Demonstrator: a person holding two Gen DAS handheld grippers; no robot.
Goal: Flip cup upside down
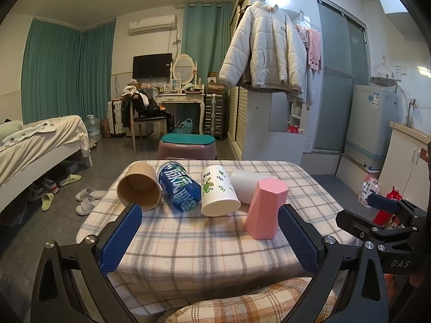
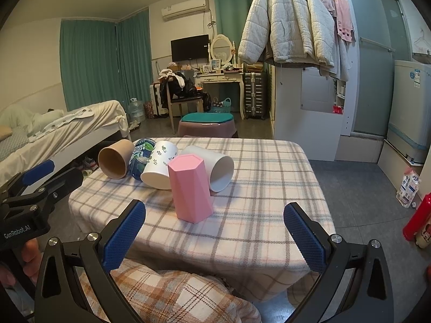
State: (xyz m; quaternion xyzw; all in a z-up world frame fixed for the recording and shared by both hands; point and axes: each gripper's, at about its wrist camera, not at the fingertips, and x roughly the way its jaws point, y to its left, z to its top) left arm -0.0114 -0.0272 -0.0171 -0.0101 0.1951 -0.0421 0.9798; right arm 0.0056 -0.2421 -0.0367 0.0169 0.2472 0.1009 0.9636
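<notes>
Pink and faceted, the cup point(image 1: 266, 207) stands with its closed end up on the plaid-covered counter point(image 1: 188, 242), nearest of the five vessels. Behind it four others lie on their sides in a row: a brown paper cup point(image 1: 140, 188) at the left, a blue can point(image 1: 180, 189) beside it, a white cup with green leaf print point(image 1: 218, 194), and a plain white cup point(image 1: 243, 188) partly hidden behind the pink one.

In the left wrist view, the left gripper point(image 1: 210, 239) is spread wide, holding nothing, its right blue pad just beside the pink cup's base. In the right wrist view, the right gripper point(image 2: 214, 237) is likewise released and empty, low over the counter's near edge, with the pink cup point(image 2: 191, 188) ahead and apart from its pads.
</notes>
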